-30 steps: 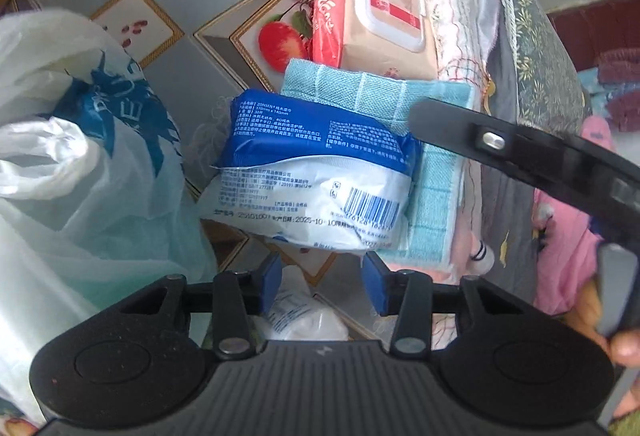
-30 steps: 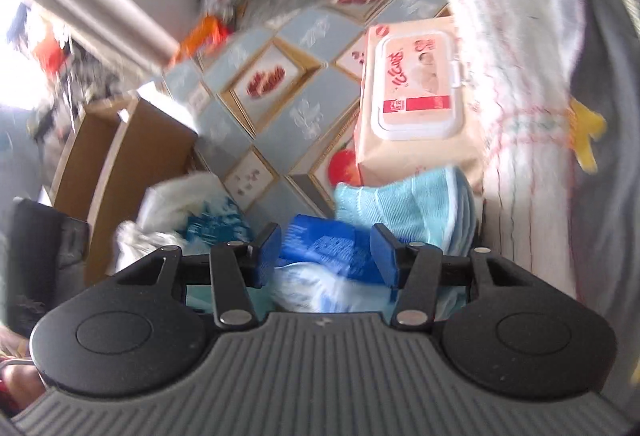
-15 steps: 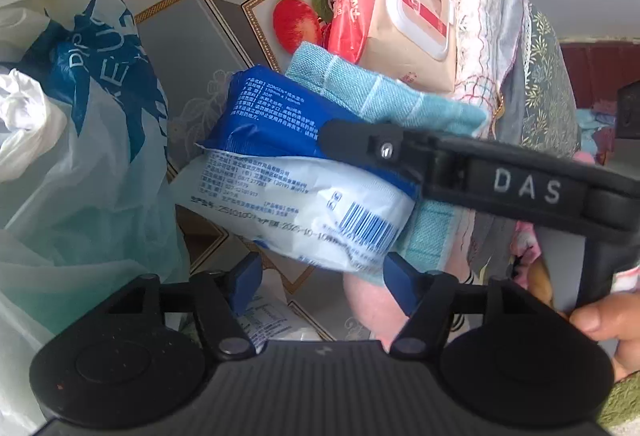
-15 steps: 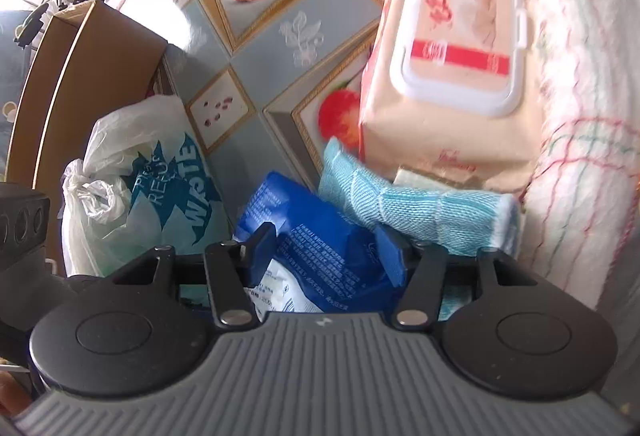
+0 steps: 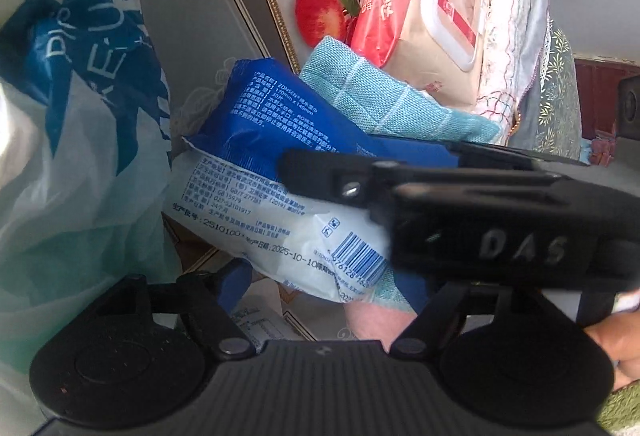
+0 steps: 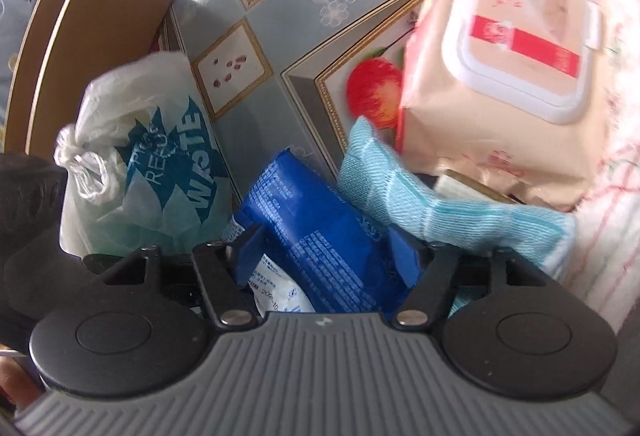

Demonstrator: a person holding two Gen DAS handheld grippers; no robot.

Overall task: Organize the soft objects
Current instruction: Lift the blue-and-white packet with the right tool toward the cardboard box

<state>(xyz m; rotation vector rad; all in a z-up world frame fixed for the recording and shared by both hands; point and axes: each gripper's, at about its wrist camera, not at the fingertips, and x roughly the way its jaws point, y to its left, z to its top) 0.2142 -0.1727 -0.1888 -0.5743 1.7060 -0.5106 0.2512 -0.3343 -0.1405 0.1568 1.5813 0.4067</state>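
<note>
The soft blue and white plastic pack of tissues (image 5: 280,187) lies tilted, with its upper end resting on the folded light blue woven cloth (image 5: 384,103). Its wrap is smooth and shiny, with small white print on the blue half and a barcode on the white half. It looks puffy, like a little pillow.

The right gripper (image 6: 328,256) comes down over the pack. Its two blue fingers (image 6: 250,256) stand on either side of the blue end. Its jaws have just been opening, and the pack sits between them; the fingers are right beside the wrap, but I cannot tell if they press on it. In the left wrist view this gripper shows as a black bar lying across the pack.

The left gripper (image 5: 324,292) is low, by the white end of the pack. Its jaws are spread wide and have just been opening. The white end pokes in between them, with a gap beside the finger that shows.

The blue cloth has a rough, ribbed weave with thin pale lines. Behind it leans a big peach and red pack of wet wipes (image 6: 504,83) with a hard white flip lid. Next to that is a white fuzzy cloth with red and green stitched lines (image 5: 508,47).

To the left is a thin crinkly white plastic bag with blue letters (image 6: 160,163), tied at the top. All of it sits on a smooth grey-blue table cover with gold frames and fruit pictures (image 5: 240,35).
</note>
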